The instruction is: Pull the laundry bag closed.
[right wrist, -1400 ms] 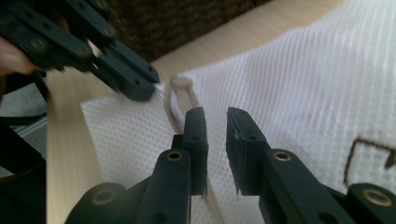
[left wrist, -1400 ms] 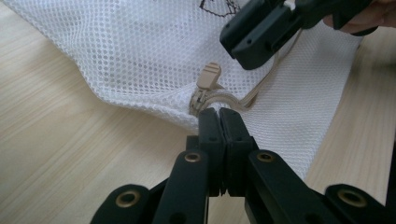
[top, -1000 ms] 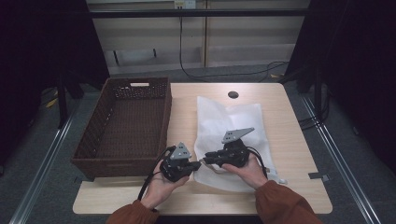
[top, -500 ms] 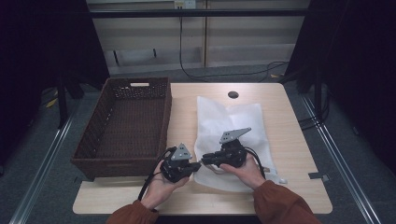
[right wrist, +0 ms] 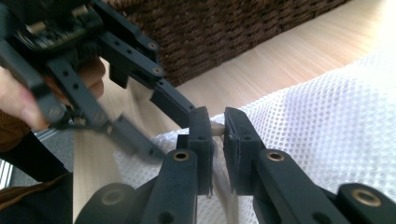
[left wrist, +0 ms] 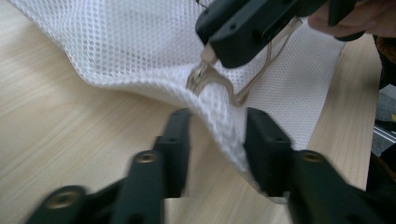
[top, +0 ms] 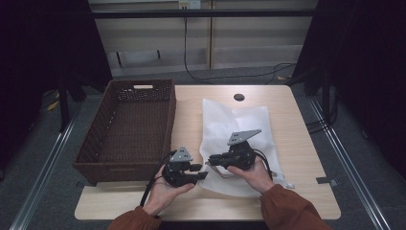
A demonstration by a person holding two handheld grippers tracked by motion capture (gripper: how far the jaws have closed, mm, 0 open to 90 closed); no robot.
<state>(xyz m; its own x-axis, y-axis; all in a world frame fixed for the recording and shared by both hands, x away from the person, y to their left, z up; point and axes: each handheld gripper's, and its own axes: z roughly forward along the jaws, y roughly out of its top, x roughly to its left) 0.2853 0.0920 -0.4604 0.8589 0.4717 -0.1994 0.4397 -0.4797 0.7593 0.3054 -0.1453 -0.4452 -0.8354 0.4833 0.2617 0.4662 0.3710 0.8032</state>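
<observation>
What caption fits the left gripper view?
Left gripper opening astride the white mesh bag's edge while the right gripper pinches its drawstring.

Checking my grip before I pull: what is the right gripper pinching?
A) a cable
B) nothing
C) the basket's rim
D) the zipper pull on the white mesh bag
D: the right gripper has its jaws nearly together on the small metal zipper pull at the edge of the white mesh bag.

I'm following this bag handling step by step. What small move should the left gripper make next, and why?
Probably close the left gripper on the mesh bag. Its jaws have just been opening and now straddle the bag's raised edge without pressing it, while the right gripper already pinches the bag's metal zipper pull beside it.
</observation>
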